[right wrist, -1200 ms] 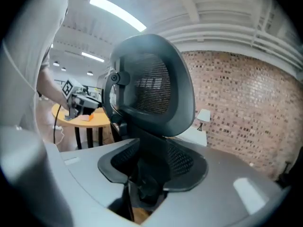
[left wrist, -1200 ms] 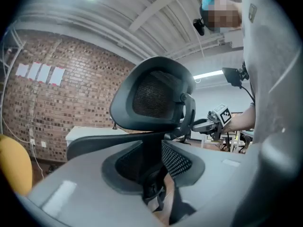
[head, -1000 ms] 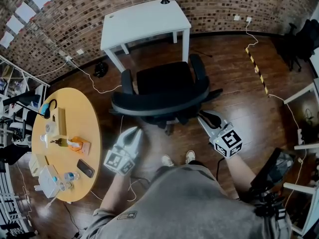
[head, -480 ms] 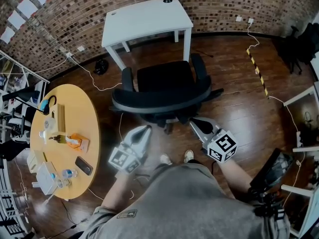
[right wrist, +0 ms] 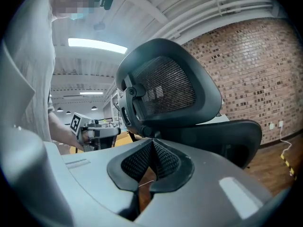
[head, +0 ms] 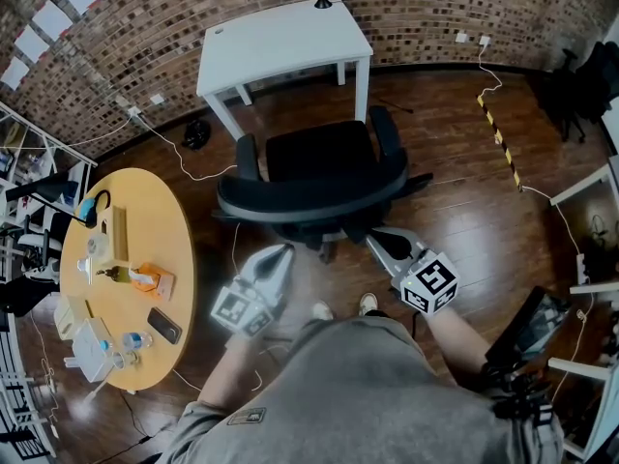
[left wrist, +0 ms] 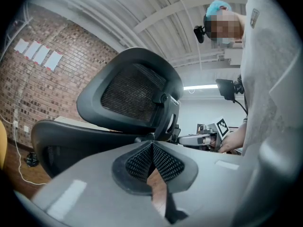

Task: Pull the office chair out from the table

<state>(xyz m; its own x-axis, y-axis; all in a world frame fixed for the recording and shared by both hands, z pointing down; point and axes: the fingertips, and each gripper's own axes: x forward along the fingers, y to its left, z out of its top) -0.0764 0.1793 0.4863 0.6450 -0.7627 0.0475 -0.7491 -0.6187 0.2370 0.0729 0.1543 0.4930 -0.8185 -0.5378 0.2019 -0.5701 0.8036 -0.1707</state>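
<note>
left gripper [left wrist: 152,144]: jaws pressed together, mesh pads meeting, nothing between them.
right gripper [right wrist: 152,143]: the same, shut tight and empty.
aim: both point at the rear of the backrest [head: 309,204], one toward each side, near it but seemingly not touching.
chair [head: 319,158]: on the wood floor [head: 455,211], seat facing the white table [head: 280,37], not tucked under it, with floor showing between.
step: by my reading the pull looks done or nearly so, with neither gripper holding the chair.
next move: if more clearance is wanted, open both jaws, close them on the backrest rim and draw straight back, evenly, so it does not swing.
</note>
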